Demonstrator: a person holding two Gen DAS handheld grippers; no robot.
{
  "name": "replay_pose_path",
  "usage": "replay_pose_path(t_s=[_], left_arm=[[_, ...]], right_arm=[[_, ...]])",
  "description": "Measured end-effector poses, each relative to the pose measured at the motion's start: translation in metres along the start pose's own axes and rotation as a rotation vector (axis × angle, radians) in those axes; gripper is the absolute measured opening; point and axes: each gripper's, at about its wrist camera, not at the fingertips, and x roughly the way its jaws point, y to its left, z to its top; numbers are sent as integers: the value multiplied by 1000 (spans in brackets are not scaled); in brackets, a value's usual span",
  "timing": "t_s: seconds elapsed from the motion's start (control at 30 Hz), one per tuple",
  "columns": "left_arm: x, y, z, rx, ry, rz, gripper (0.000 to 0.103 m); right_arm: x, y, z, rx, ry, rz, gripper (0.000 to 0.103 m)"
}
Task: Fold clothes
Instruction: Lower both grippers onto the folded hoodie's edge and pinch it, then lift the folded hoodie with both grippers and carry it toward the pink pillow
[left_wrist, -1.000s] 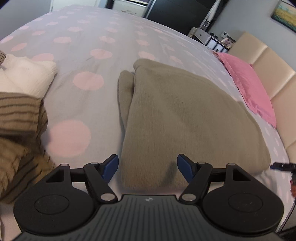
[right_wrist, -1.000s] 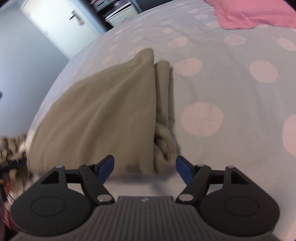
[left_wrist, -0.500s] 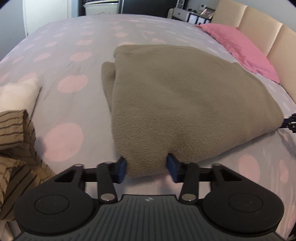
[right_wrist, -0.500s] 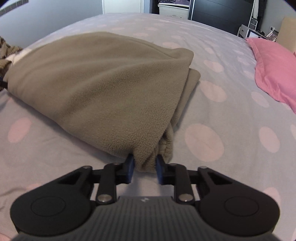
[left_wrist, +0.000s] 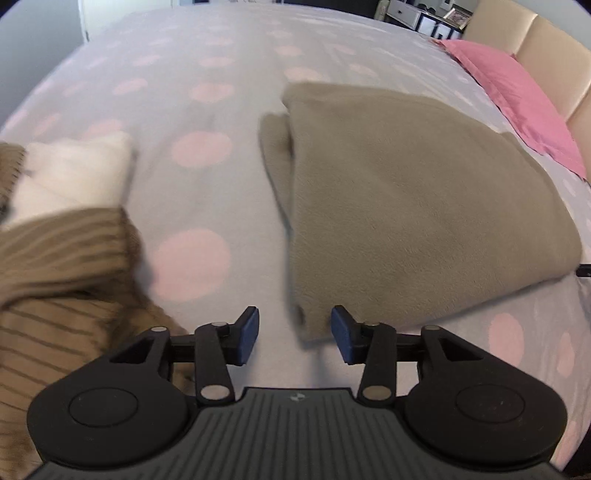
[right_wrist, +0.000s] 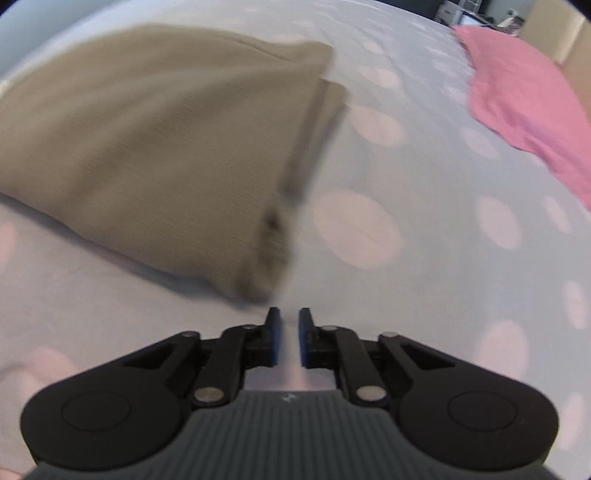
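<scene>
Just ahead of the left tongs (left_wrist: 294, 335) lies the folded tan fleece (left_wrist: 413, 206), flat on the dotted bedspread (left_wrist: 192, 258); its near corner sits between the 2 blue pads without either pressing it, the jaws having just opened wider. To their left is a striped brown garment (left_wrist: 62, 266) with a cream one (left_wrist: 74, 173) behind. The right tongs (right_wrist: 288, 338) have just been closing and stand nearly shut on nothing, the fleece corner (right_wrist: 258, 258) just beyond their tips, a pink pillow (right_wrist: 524, 96) far right.
</scene>
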Motion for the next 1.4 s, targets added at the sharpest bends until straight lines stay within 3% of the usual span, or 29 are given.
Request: replay_pose_path(t_s=[0.1, 0.17, 0.2, 0.23, 0.33, 0.4, 0.5, 0.87, 1.17, 1.4], left_arm=[[-23, 10, 13, -71, -101, -70, 66], [-29, 16, 22, -141, -147, -135, 73], [-28, 18, 27, -170, -148, -163, 73], [-23, 19, 34, -192, -133, -188, 73], [-4, 25, 44, -230, -78, -223, 73], [13, 30, 46, -258, -54, -224, 73], [39, 39, 46, -304, -26, -246, 73], [115, 63, 46, -448, 1, -328, 73], [149, 66, 62, -427, -34, -418, 75], [160, 53, 85, -328, 2, -394, 73]], right_arm=[[-16, -23, 0, 128, -57, 56, 16], [-29, -32, 6, 217, -119, 107, 35], [-33, -34, 11, 261, -155, 129, 59], [-36, -35, 17, 305, -182, 160, 69], [-31, -38, 38, 447, -198, 295, 71], [-22, -37, 53, 520, -197, 335, 72], [-10, -35, 69, 565, -187, 350, 78], [66, -45, 90, 649, -77, 426, 82], [106, -59, 90, 751, -69, 541, 89], [128, -59, 112, 704, -75, 597, 88]])
